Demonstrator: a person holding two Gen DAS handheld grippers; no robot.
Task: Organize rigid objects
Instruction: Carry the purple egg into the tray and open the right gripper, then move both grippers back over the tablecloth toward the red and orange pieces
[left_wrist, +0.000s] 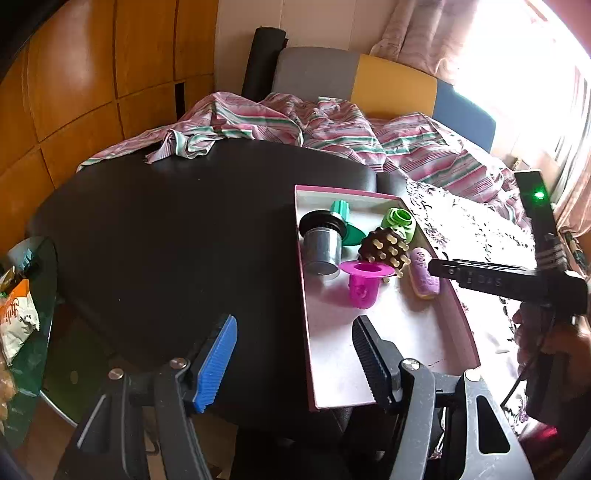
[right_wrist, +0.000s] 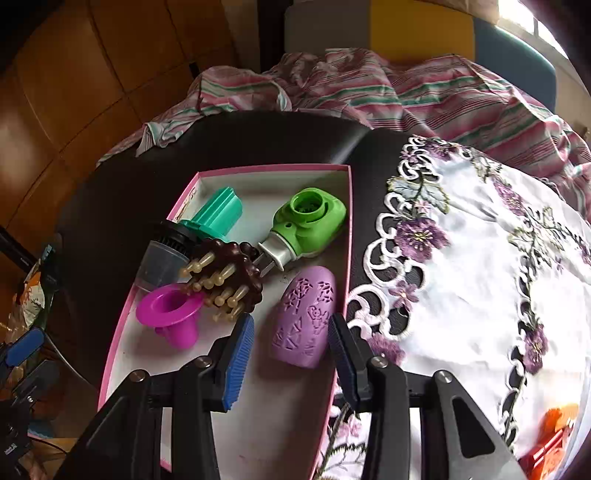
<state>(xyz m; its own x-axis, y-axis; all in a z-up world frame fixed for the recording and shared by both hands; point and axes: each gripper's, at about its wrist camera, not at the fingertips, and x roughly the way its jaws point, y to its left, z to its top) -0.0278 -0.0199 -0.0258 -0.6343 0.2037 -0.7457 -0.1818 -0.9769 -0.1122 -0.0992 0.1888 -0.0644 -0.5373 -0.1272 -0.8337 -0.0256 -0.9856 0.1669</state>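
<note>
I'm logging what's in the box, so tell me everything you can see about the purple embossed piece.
The purple embossed piece is a matte lilac, rounded oblong, plastic or rubber by its look, with raised stick-figure and triangle patterns on top. The left wrist view shows a yellowish underside. It lies flat on the white floor of the pink-edged box, near its right wall, apart from the other toys. The right tongs straddle its near end, open; the blue pads do not seem to press on it.

Left gripper (left_wrist: 291, 354): jaws parted, nothing between them, angled downward. Right gripper (right_wrist: 291, 339): jaws parted, pads clear of any contact, pitched steeply downward; one finger (left_wrist: 480, 275) extends level in the left view, a hand (left_wrist: 554, 343) gripping its handle.
</note>
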